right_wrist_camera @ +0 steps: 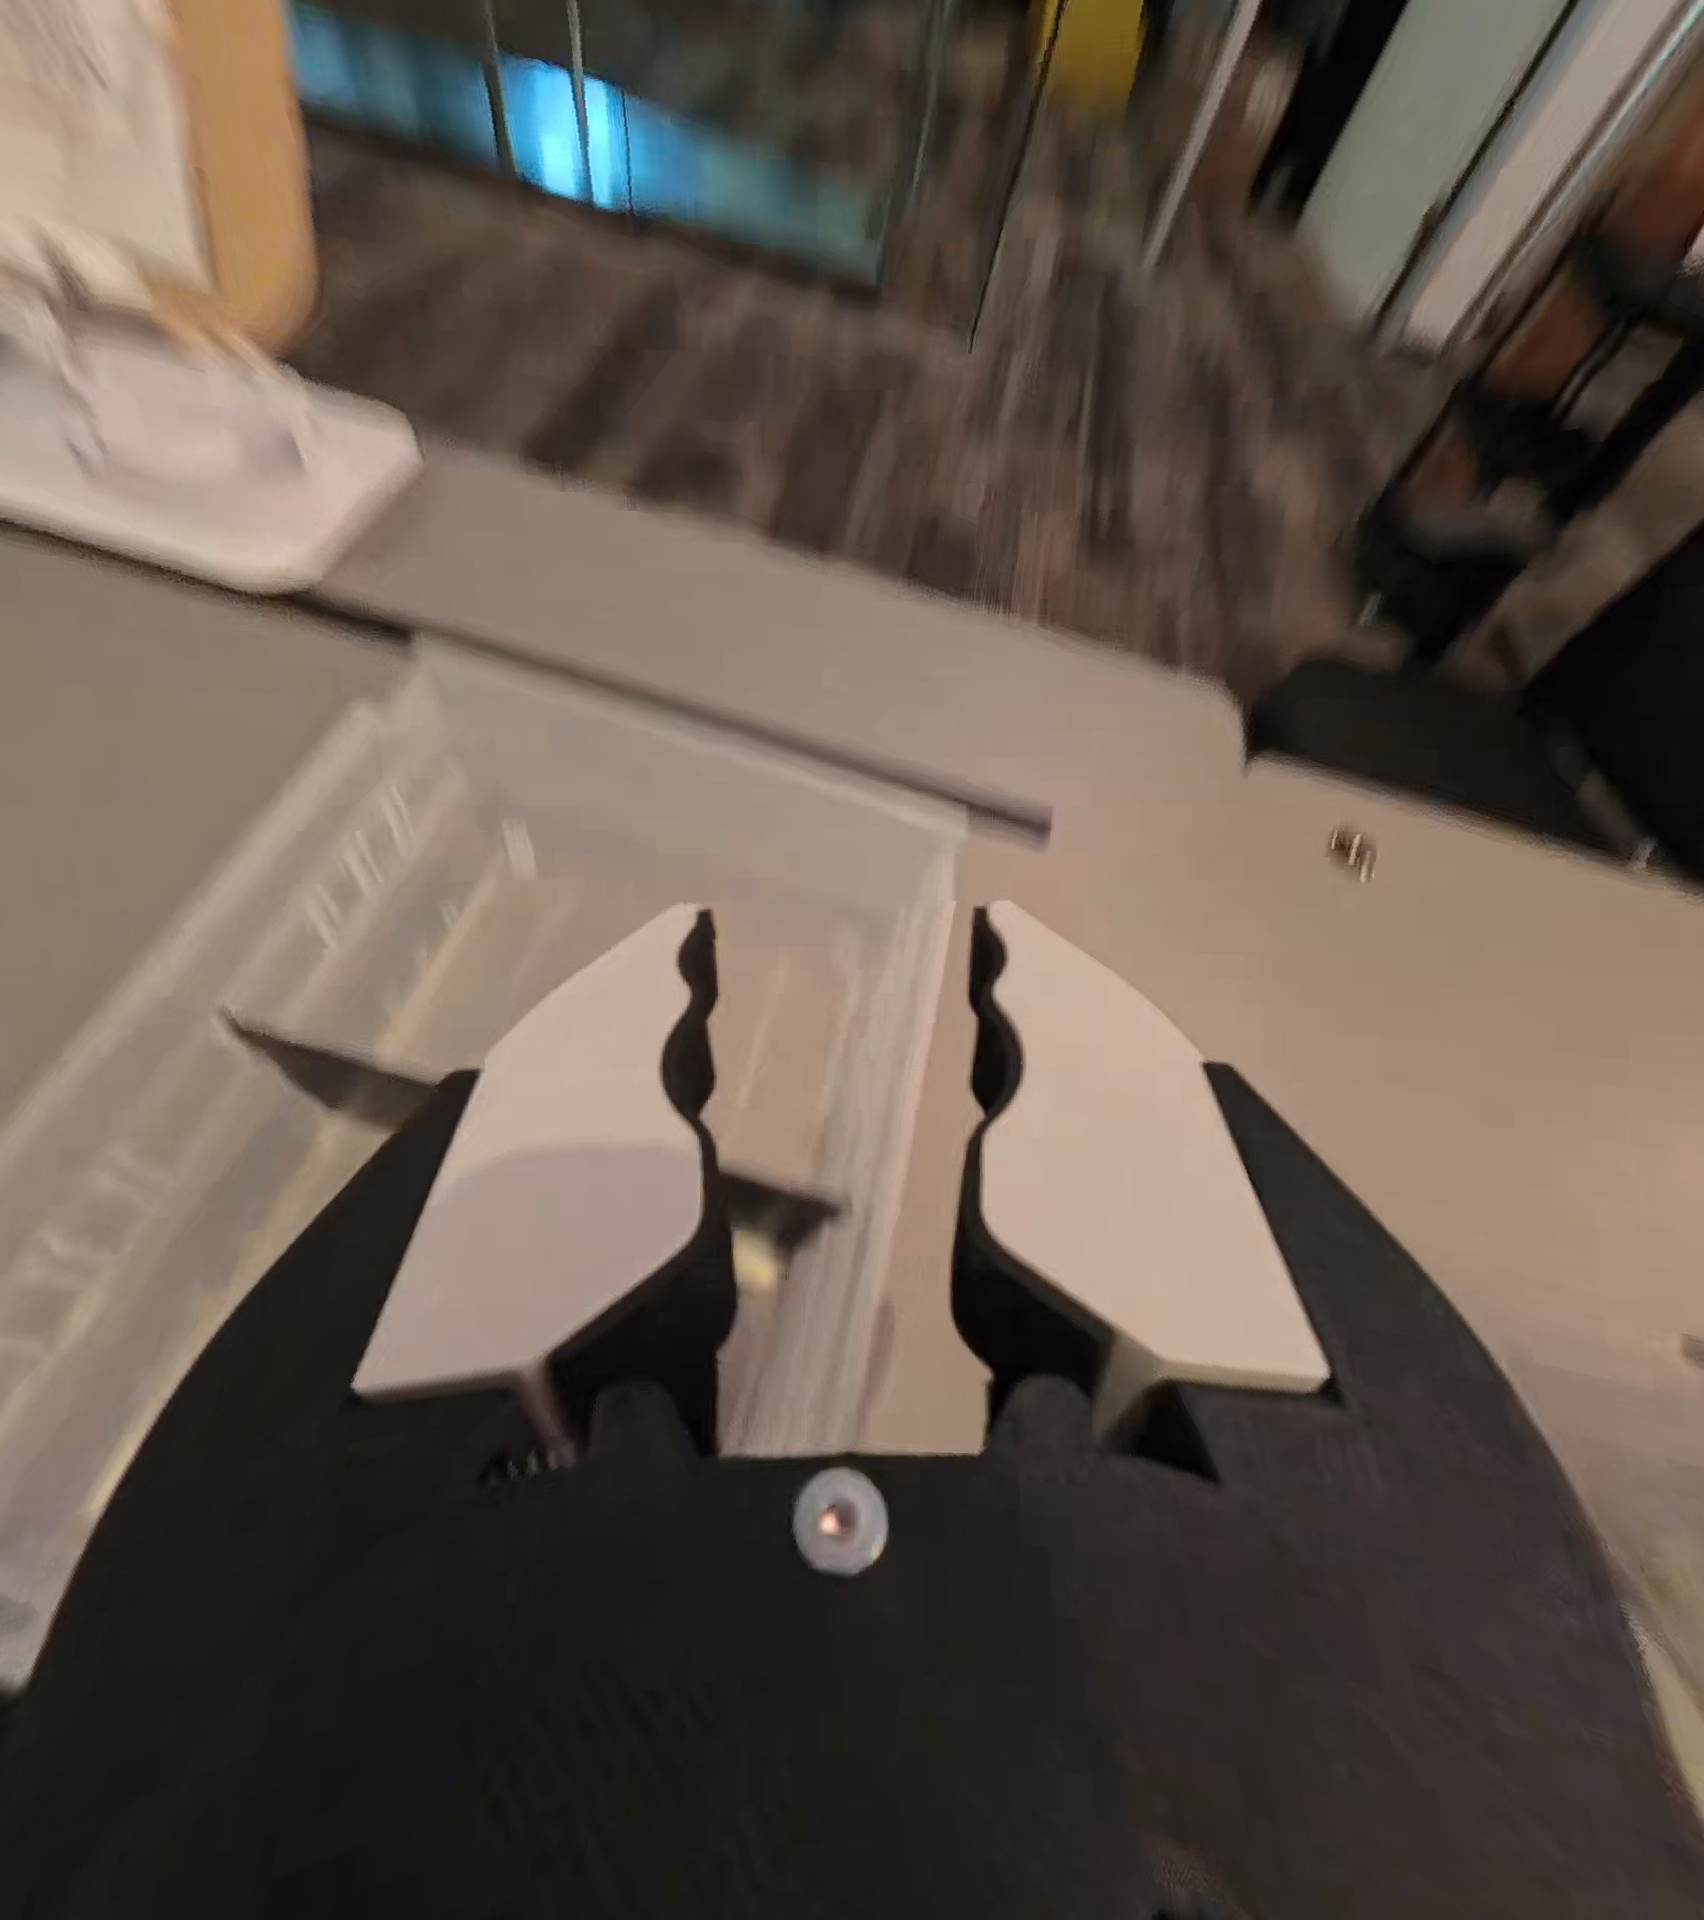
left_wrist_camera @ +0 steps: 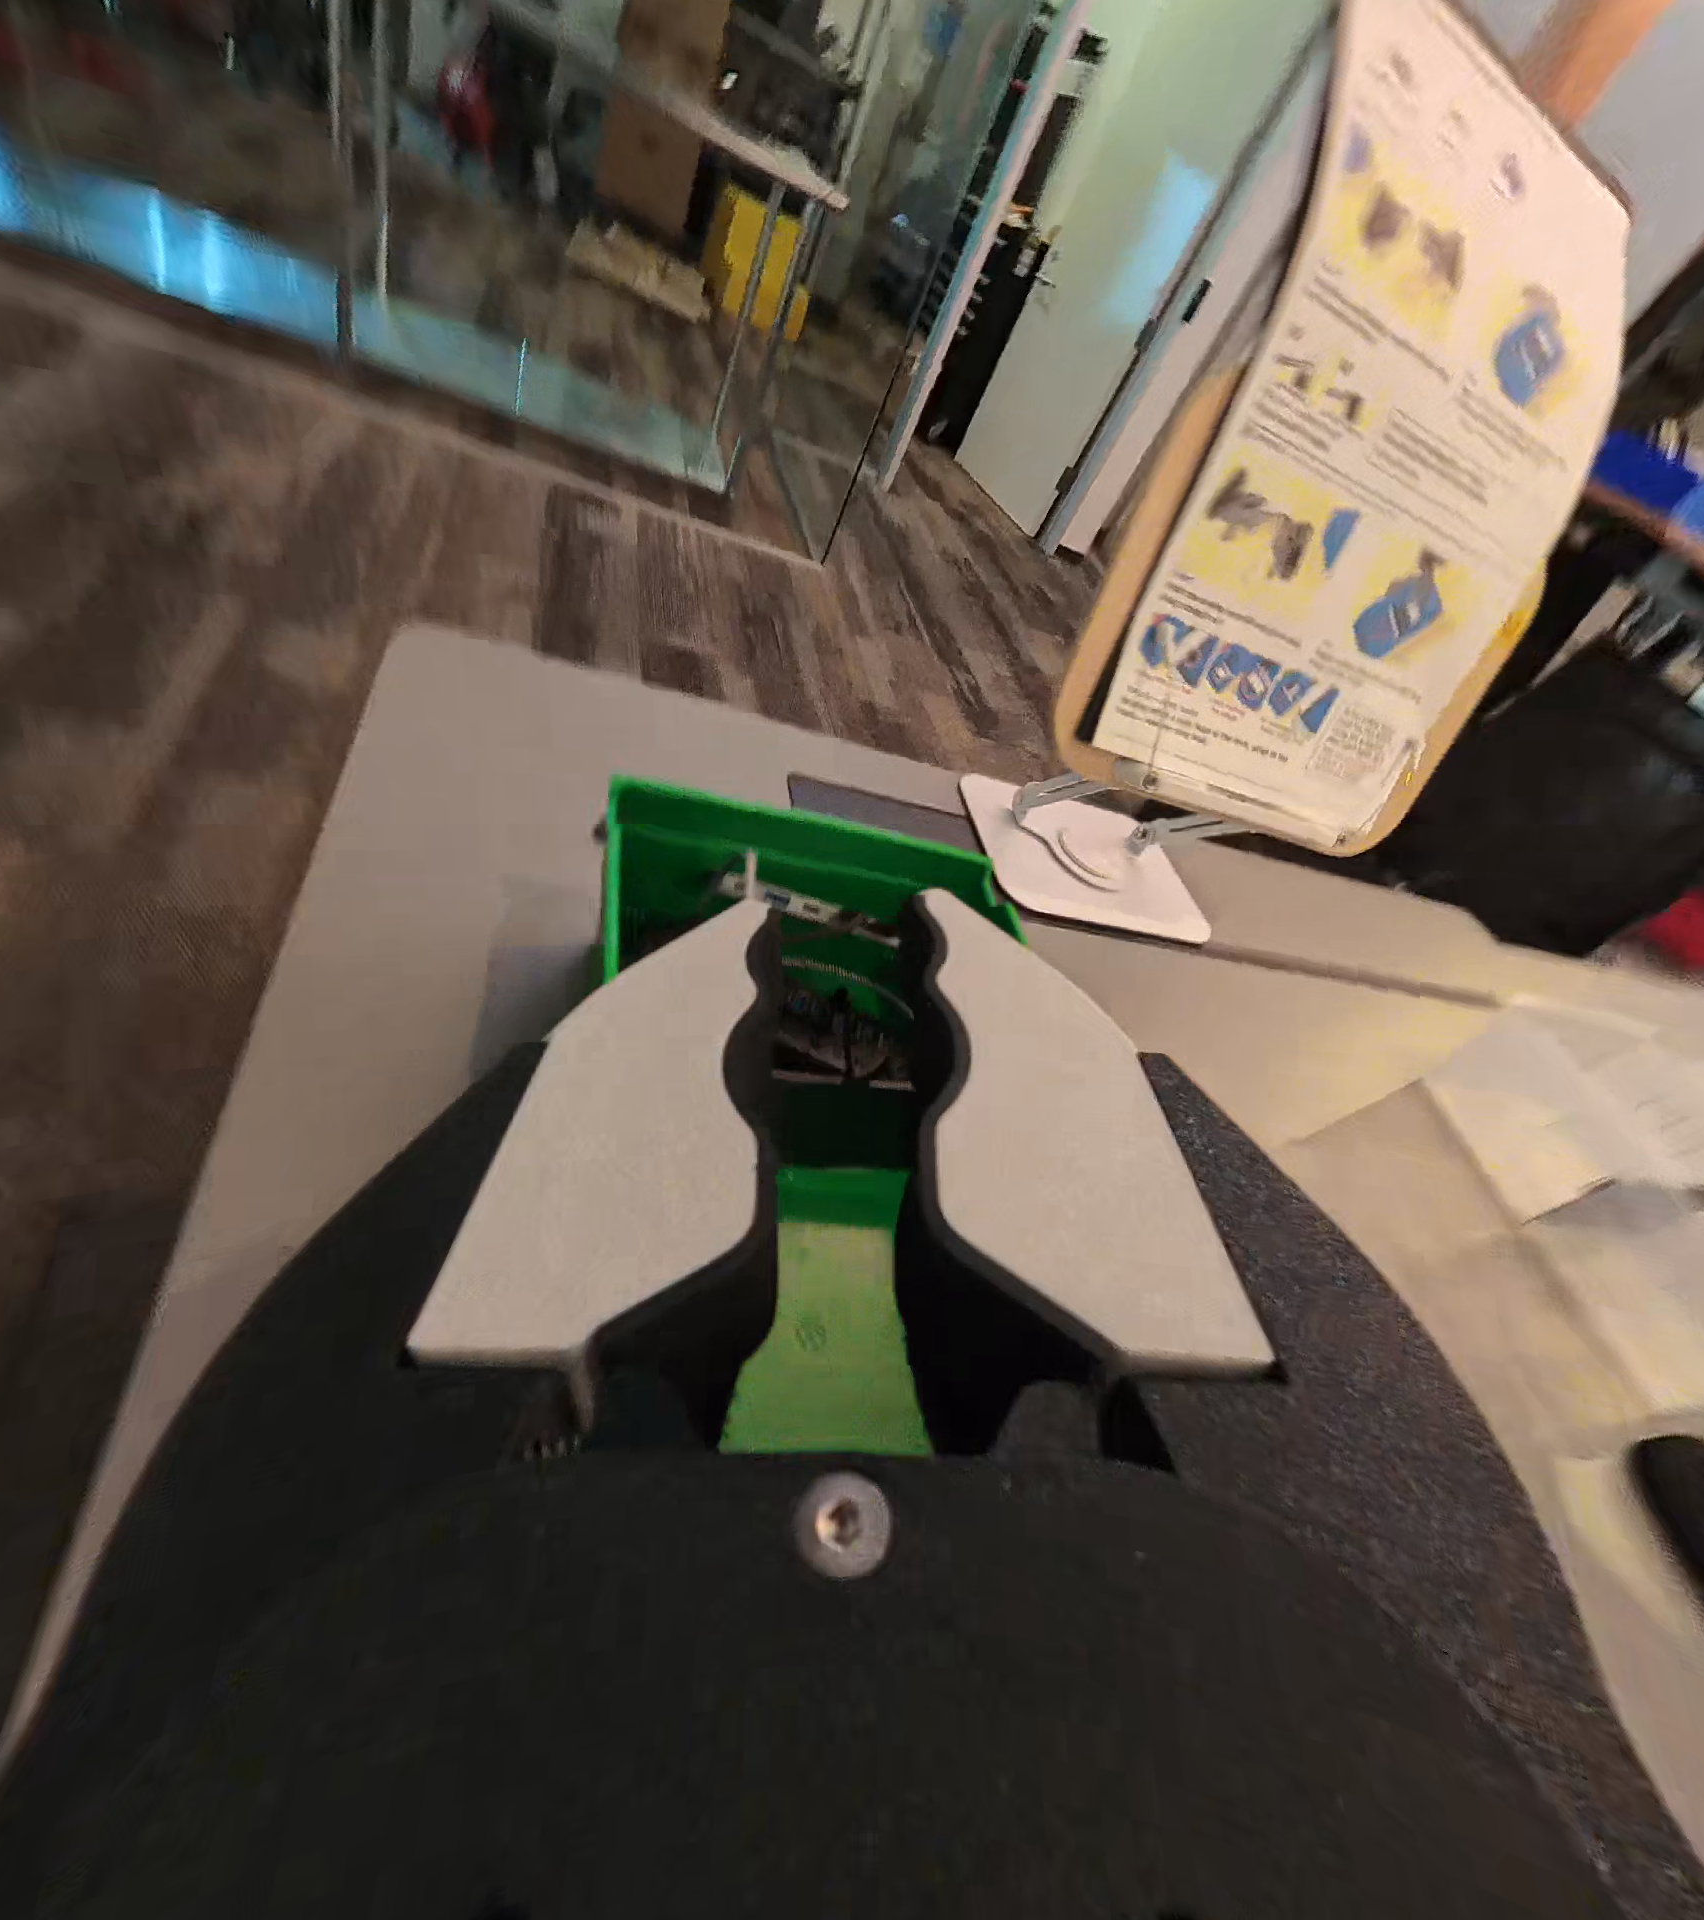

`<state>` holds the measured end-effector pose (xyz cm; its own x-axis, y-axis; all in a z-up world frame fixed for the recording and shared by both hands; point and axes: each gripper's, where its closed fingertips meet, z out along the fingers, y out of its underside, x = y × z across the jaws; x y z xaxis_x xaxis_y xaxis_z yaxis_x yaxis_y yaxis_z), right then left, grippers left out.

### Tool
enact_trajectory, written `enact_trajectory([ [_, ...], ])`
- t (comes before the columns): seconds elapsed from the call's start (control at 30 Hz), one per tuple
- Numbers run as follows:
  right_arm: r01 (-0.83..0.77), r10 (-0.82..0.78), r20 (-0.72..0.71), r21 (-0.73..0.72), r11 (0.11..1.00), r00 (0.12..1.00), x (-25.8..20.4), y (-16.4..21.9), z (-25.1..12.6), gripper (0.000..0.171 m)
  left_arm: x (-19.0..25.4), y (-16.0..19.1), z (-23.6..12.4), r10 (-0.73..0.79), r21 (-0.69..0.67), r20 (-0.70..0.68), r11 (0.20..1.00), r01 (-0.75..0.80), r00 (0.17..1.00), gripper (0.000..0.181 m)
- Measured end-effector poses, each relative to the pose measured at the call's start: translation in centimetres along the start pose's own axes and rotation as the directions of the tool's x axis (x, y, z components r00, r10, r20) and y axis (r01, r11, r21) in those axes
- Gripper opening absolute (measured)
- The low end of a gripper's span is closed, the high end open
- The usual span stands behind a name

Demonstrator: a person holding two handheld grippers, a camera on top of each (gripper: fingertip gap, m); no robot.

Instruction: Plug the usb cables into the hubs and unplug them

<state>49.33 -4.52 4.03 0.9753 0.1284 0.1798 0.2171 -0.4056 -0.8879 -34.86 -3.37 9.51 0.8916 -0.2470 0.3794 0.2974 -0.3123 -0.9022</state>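
Note:
A green open box (left_wrist_camera: pixel 806 842) stands on the grey table (left_wrist_camera: pixel 432 831) in the left wrist view. Inside it lies a silver hub with blue ports (left_wrist_camera: pixel 796 902) and a tangle of dark cables (left_wrist_camera: pixel 832 1029). My left gripper (left_wrist_camera: pixel 840 914) hangs over the box, open, with nothing between its fingers. In the blurred right wrist view my right gripper (right_wrist_camera: pixel 840 920) is open and empty above a clear plastic tray (right_wrist_camera: pixel 204 1143). No cable or hub shows in that view.
A white stand base (left_wrist_camera: pixel 1087 862) holding a tilted instruction board (left_wrist_camera: pixel 1347 468) sits behind the green box and also shows in the right wrist view (right_wrist_camera: pixel 152 468). Papers (left_wrist_camera: pixel 1554 1122) lie to the right. A small metal piece (right_wrist_camera: pixel 1352 852) lies on the table.

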Motion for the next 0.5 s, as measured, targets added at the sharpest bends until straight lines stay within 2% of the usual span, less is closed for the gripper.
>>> enact_trajectory([
  [0.1,0.037,-0.044,0.011,0.338,0.940,0.999,-3.3,-7.5,-2.6,0.057,4.3,-1.4,1.4,0.249,0.065,0.001,0.967,-0.248,0.969,0.025],
  [0.13,0.043,-0.052,0.008,0.438,0.898,0.999,-4.6,-9.7,-3.7,0.061,5.3,-1.3,2.2,0.315,0.076,0.024,0.946,-0.316,0.949,0.030],
  [0.23,0.067,-0.065,-0.028,0.659,0.749,0.998,-8.4,-14.8,-6.5,0.058,7.7,-0.2,5.7,0.503,0.075,0.113,0.856,-0.512,0.857,0.033],
  [0.27,0.068,-0.075,-0.020,0.693,0.718,0.997,-9.9,-15.9,-6.9,0.055,8.0,0.4,7.3,0.548,0.049,0.138,0.828,-0.558,0.825,0.033],
  [0.33,0.044,-0.100,0.035,0.727,0.685,0.994,-13.0,-17.4,-6.8,0.054,8.8,3.1,10.9,0.656,-0.100,0.090,0.754,-0.649,0.749,0.035],
  [0.43,-0.011,-0.157,0.159,0.739,0.674,0.975,-17.7,-17.8,-5.6,0.054,8.6,7.0,15.2,0.830,-0.304,0.053,0.543,-0.783,0.555,0.039],
  [0.5,-0.014,-0.208,0.209,0.736,0.676,0.955,-19.8,-17.5,-4.1,0.054,8.1,9.3,17.6,0.886,-0.385,0.003,0.429,-0.817,0.464,0.038],
])
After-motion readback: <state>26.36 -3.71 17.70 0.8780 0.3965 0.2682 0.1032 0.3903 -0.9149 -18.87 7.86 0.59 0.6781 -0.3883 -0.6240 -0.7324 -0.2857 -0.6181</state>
